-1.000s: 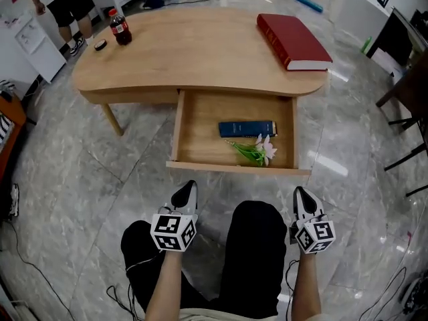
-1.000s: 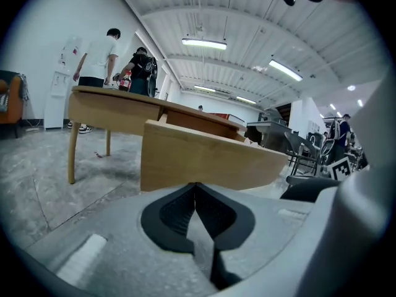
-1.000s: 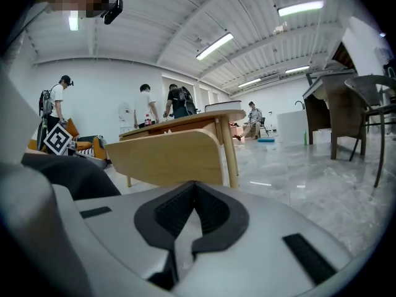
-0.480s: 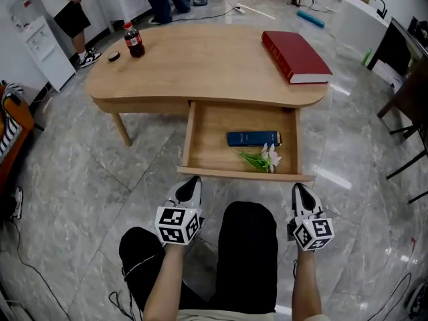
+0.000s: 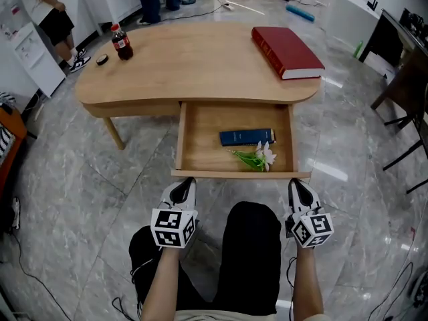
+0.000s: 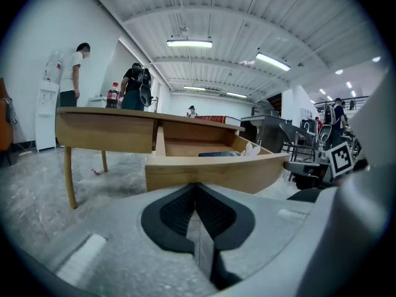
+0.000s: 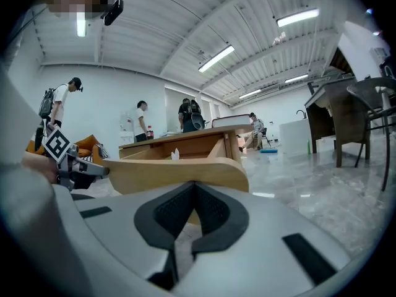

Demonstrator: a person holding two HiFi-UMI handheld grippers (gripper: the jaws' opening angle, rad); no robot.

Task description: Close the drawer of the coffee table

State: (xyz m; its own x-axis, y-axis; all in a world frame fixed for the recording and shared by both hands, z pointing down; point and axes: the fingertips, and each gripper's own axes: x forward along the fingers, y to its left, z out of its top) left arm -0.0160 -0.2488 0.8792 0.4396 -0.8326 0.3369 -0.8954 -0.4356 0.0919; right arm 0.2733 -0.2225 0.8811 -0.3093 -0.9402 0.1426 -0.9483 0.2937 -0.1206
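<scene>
- Two grippers wait low at the near side of the drawer (image 5: 241, 174). The left gripper (image 5: 183, 184) is by its near-left corner. The right gripper (image 5: 298, 186) is by its near-right corner.
- Both pairs of fingers (image 6: 176, 212) are pressed together and hold nothing.
- Their tips are very close to the drawer's front board. I cannot tell if they touch it.
- The drawer is pulled far out from under the counter (image 5: 200, 65), toward the person. A blue book (image 5: 246, 137) and a flower (image 5: 257, 157) lie inside it.
- I think the best push uses both tips flat on the front board at once. Equal pushes on the left and right should stop the drawer twisting and sticking.
- Push straight to the far side and keep level. Do not press down.
- The flower seems to lie low, so it should not catch. Going slowly is still wise.
- A cola bottle (image 5: 121, 43) stands at the far left of the counter and a red book (image 5: 286, 51) lies at the far right. A soft finish should keep the bottle from tipping.
</scene>
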